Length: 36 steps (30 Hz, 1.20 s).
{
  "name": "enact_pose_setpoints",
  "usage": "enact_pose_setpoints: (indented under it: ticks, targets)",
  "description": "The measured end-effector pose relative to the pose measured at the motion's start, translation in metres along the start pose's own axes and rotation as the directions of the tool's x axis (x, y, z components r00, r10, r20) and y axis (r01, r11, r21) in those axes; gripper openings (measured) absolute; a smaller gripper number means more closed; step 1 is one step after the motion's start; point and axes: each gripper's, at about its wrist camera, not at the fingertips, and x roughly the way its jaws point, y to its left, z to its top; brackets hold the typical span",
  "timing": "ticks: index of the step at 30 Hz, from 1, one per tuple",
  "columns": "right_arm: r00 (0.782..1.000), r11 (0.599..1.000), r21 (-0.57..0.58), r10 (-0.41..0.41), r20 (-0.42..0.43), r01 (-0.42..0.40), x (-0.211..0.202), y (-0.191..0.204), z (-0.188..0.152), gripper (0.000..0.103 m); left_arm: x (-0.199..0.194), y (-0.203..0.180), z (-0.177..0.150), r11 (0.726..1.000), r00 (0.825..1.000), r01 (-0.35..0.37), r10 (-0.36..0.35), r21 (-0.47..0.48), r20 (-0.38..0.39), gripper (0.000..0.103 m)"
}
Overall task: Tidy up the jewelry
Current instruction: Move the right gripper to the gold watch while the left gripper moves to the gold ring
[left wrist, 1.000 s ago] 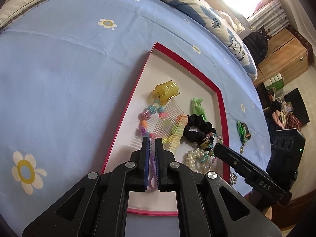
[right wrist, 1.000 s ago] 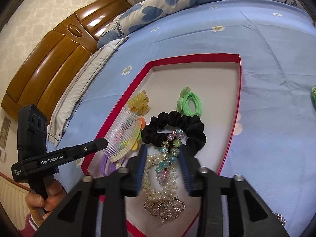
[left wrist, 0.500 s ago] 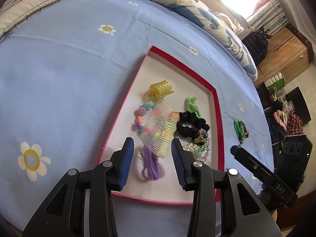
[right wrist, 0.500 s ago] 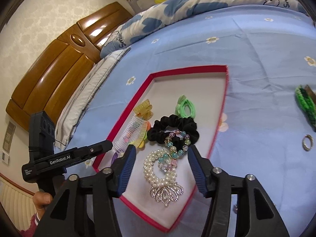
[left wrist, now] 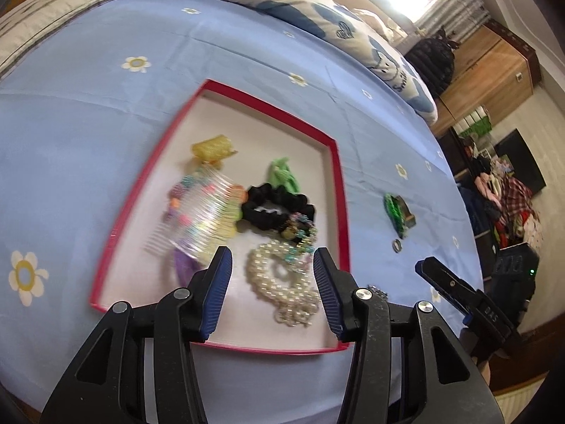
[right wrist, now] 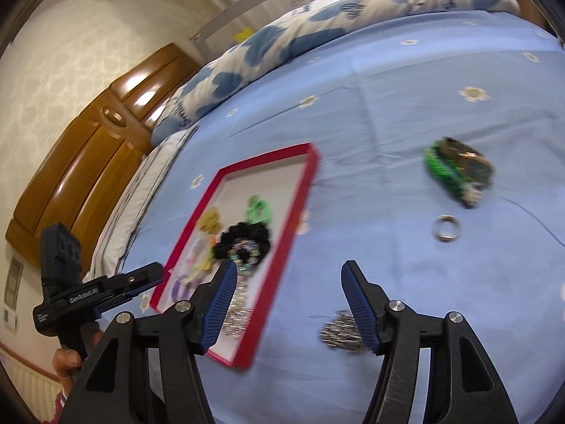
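On the blue flowered bed sheet [left wrist: 88, 113] lies a red-rimmed tray [left wrist: 339, 190] with a pale floor, and most of the jewelry sits inside it — a yellow hair claw [left wrist: 212, 148] toward the far side, a clear comb [left wrist: 197, 226] lying over colourful beads, a green hair tie [left wrist: 282, 176], a black scrunchie [left wrist: 275, 206] with a beaded bracelet [left wrist: 300, 228] touching its near edge, a pearl necklace [left wrist: 282, 282] closest to the near rim, and a purple hair tie [left wrist: 185, 266] partly under the comb. Left tool [left wrist: 272, 282] hangs above the tray's near end with its blue-padded fingers [left wrist: 219, 289] spread wide and nothing between them; the pearl necklace shows in the gap. Right tool [right wrist: 286, 304] is likewise wide apart and empty, hovering over the sheet just beside the tray's right rim [right wrist: 282, 247]. Outside the tray, on the bare sheet, rest a green bracelet [right wrist: 455, 169], a small ring [right wrist: 446, 228] near it, and a silvery sparkly piece [right wrist: 340, 332] close to the right tool's right finger — blur hides its exact shape. A patterned quilt [right wrist: 317, 35] lies along the far side of the bed, and a wooden headboard [right wrist: 88, 162] stands at the left in the right wrist view
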Motion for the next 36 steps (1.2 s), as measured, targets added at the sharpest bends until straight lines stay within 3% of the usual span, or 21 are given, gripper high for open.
enact_pose_setpoints:
  ticks: [19, 24, 36]
  targets:
    - [0.989, 0.980, 0.162, -0.125, 0.083, 0.111, -0.044, -0.091, 0.014, 0.064, 0.032, -0.065, -0.001, 0.993, 0.997, 0.040, -0.032, 0.109, -0.077, 0.047]
    - [0.987, 0.977, 0.172, -0.144, 0.078, 0.129, -0.042, -0.107, 0.022, 0.064, 0.048, -0.089, -0.001, 0.987, 0.994, 0.049, -0.034, 0.150, -0.105, 0.056]
    - [0.989, 0.975, 0.182, -0.137, 0.053, 0.125, -0.020, -0.141, 0.059, 0.064, 0.107, -0.160, -0.013, 0.945, 0.975, 0.106, -0.038, 0.310, -0.218, 0.056]
